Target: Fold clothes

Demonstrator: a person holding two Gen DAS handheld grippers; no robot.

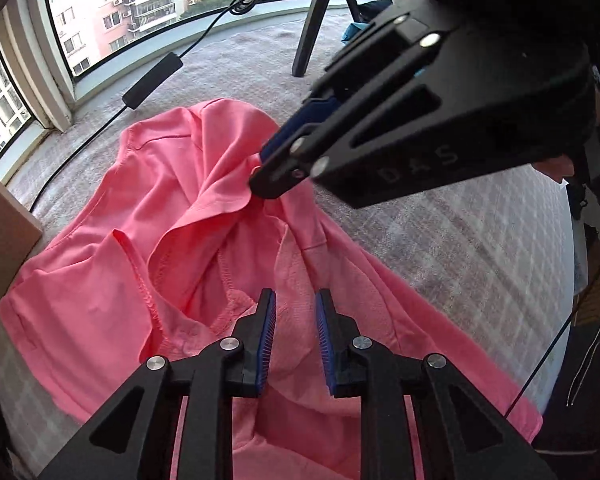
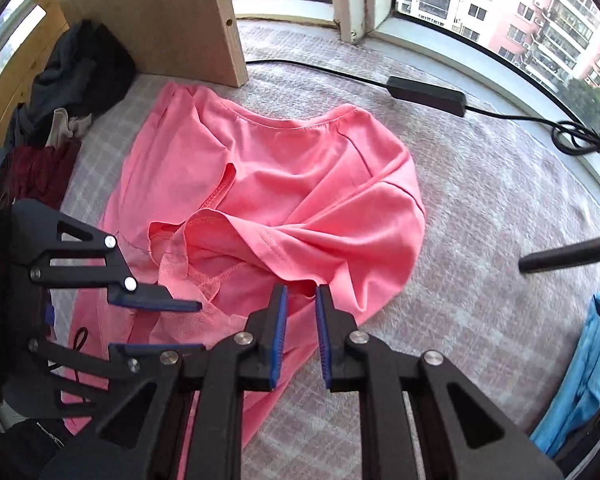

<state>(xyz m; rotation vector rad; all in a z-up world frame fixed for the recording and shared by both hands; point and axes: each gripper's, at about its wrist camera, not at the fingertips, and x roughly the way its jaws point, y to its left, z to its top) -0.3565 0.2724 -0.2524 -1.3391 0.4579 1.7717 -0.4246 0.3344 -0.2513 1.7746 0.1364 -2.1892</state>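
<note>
In the left wrist view, the pink garment point(image 1: 204, 216) lay rumpled on the quilted bed cover point(image 1: 440, 232), one layer thrown back over itself. The left gripper point(image 1: 296, 340) hung over the near part of the cloth, its jaws spread a little with nothing pressed between the blue pads. The right gripper point(image 1: 268, 172) reached in from the upper right, its tips at a raised fold, though whether they pinched it could not be told from there. In the right wrist view, the right gripper point(image 2: 302, 336) stood with its jaws slightly apart over the garment's point(image 2: 300, 184) lower edge, apparently gripping nothing, and the left gripper point(image 2: 160, 324) hovered beside it, also parted. With neither pair holding cloth, the likely trouble was a shallow bite catching only the top layer, dragging the bunched fabric into a crooked fold.
</note>
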